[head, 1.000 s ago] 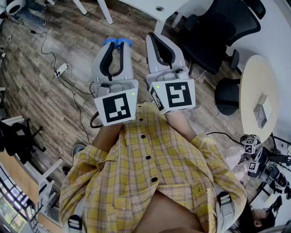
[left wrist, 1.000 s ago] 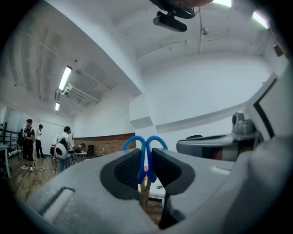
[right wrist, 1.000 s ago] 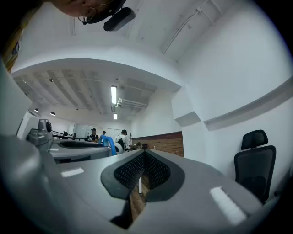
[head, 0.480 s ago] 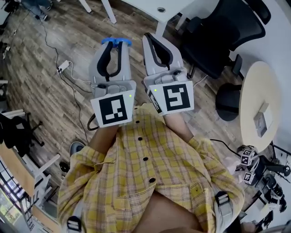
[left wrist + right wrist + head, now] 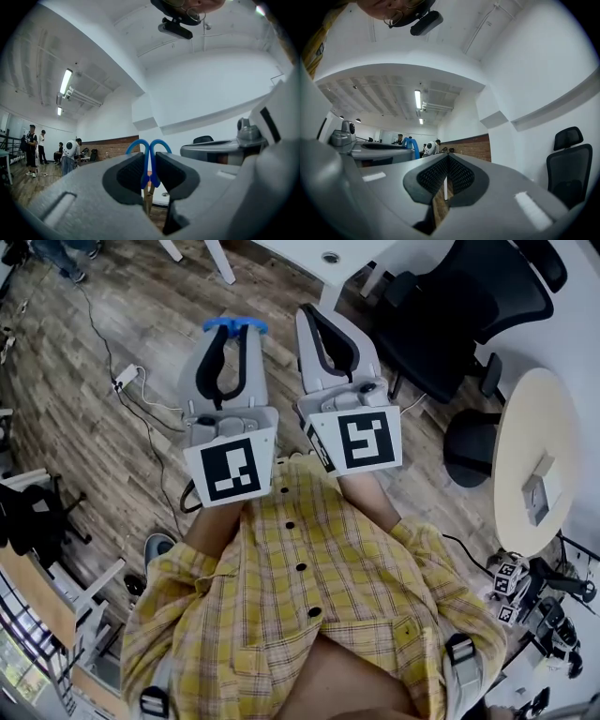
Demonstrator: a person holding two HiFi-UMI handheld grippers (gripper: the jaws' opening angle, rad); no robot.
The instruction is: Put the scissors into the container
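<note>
Currently the blue scissors [image 5: 218,324] are gripped between the pads of the left claw [image 5: 234,338], handle loops sticking out past its tips, above the wooden floor [image 5: 112,329]. Just beside it, the right claw [image 5: 314,315] is closed on nothing.

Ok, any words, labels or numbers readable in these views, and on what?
No words or numbers can be read.
Left gripper, left marker cube: black-and-white square pattern, no letters.
Right gripper, right marker cube: same kind of pattern, not text.
Small marker cubes at lower right: too small to read.
</note>
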